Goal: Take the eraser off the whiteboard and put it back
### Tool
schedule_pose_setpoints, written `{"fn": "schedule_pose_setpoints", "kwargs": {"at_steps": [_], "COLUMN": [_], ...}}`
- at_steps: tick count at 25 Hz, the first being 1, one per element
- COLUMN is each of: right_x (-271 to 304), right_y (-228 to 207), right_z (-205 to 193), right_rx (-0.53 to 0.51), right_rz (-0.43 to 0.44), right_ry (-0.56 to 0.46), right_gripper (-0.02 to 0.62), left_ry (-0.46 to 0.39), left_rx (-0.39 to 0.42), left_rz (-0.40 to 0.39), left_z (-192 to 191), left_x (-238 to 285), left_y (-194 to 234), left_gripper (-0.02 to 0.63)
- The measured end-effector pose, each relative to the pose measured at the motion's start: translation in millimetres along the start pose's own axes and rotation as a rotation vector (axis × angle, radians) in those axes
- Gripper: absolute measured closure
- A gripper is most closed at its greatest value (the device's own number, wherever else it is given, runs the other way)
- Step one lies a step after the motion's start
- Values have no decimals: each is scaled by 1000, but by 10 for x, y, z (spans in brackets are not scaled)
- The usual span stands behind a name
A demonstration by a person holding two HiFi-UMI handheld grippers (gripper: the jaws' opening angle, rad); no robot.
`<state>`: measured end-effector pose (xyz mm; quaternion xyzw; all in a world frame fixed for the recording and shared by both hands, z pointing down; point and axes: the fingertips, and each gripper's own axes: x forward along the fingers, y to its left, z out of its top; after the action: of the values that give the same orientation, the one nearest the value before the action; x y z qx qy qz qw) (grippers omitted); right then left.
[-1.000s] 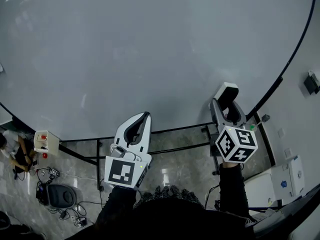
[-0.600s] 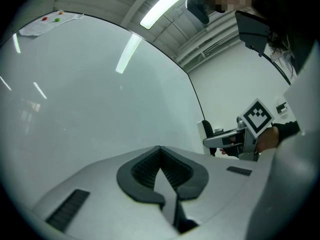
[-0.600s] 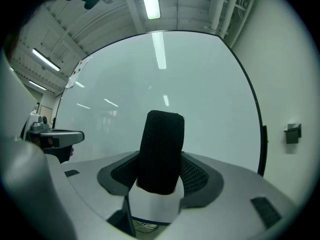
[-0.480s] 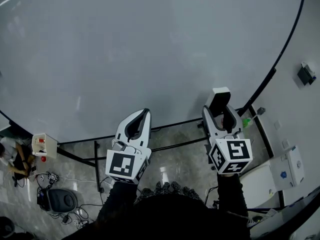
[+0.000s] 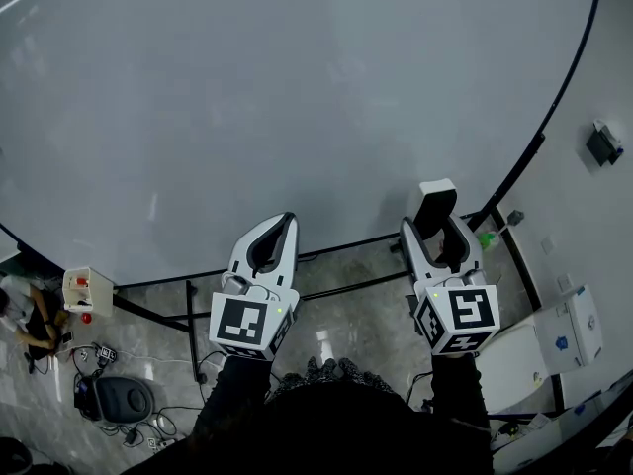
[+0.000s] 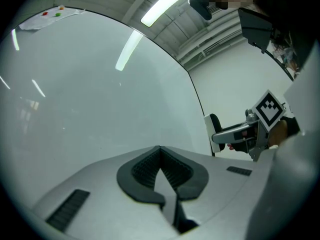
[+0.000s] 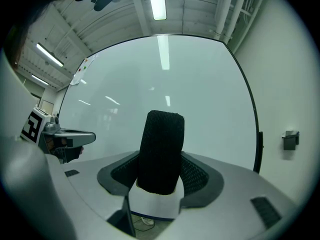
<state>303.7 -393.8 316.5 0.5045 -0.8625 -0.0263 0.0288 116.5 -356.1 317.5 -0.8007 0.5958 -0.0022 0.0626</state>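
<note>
Pale grey whiteboard (image 5: 297, 97) fills most of the head view, its dark rim curving down the right side of the frame, with grey tiled floor (image 5: 336, 334) and loose cables below it. My right hand-held gripper (image 7: 160, 176) is clamped on the eraser (image 7: 160, 154), which stands upright between the jaws, black felt above a white base. In the head view the eraser sits at lower right, close to the board's bottom edge; I cannot tell whether it touches the surface. My left hand-held gripper (image 6: 160, 156) sits lower centre, jaws pressed together at the tips with nothing between them, pointing at the board.
</note>
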Motion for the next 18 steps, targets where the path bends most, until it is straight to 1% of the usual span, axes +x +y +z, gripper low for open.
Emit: {"fn": "schedule_pose_setpoints", "kwargs": {"at_steps": [5, 8, 11, 14, 18], "right_x": [16, 29, 42, 46, 42], "right_y": [6, 52, 108, 180, 307], "right_z": [0, -3, -3, 5, 22], "right_rx": [0, 1, 4, 8, 8], "right_rz": [-2, 1, 1, 7, 12], "right_ry": [3, 4, 5, 7, 9], "right_gripper": [350, 350, 350, 350, 350], "left_ry": [8, 4, -27, -5, -12], "left_rx": [50, 37, 25, 25, 20], "left_rz": [-27, -7, -6, 9, 13], "left_z": [42, 96, 125, 89, 90], "left_x": [-3, -53, -115, -186, -308], "left_y": [-43, 26, 66, 146, 242], "left_gripper": [601, 600, 600, 600, 600]}}
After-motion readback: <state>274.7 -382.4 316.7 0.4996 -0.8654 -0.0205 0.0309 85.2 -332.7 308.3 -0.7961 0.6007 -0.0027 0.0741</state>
